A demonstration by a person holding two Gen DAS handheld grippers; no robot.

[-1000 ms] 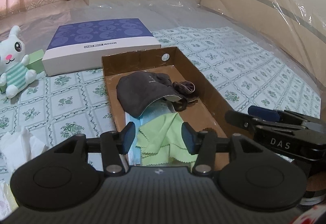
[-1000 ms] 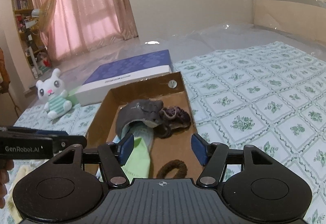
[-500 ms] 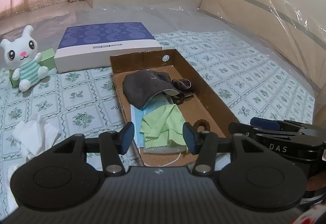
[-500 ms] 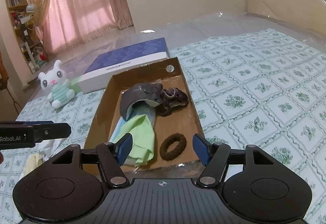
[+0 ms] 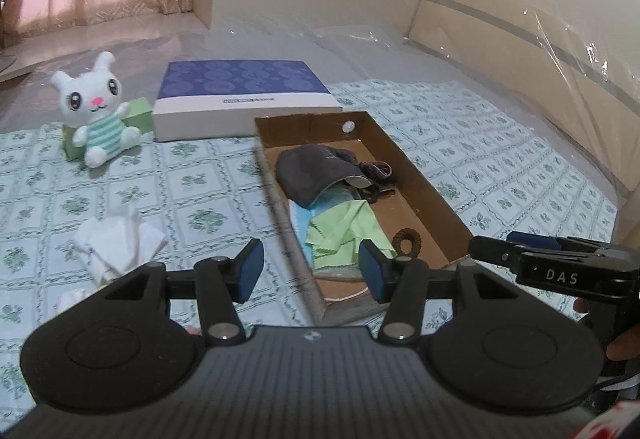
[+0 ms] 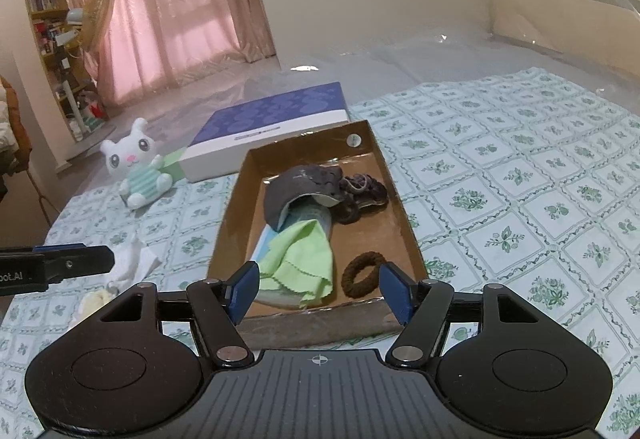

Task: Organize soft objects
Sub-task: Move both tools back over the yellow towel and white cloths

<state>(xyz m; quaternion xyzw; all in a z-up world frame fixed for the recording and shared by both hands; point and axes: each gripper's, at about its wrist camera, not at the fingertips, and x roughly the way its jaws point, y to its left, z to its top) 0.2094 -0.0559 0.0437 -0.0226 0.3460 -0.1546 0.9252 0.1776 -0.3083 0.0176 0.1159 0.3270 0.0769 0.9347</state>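
A brown cardboard tray lies on the patterned bed cover. In it are a dark grey cloth, a green cloth over a blue face mask, a brown hair tie and dark scrunchies. A white plush bunny and crumpled white tissue lie left of the tray. My left gripper is open and empty near the tray's front left corner. My right gripper is open and empty above the tray's front edge.
A flat purple and white box lies behind the tray. A green block stands behind the bunny. A plastic-wrapped headboard runs along the right. Curtains and a shelf stand at the far left.
Both grippers have pulled back and up from the tray, still open. The hair tie and the tray's front edge have come into view.
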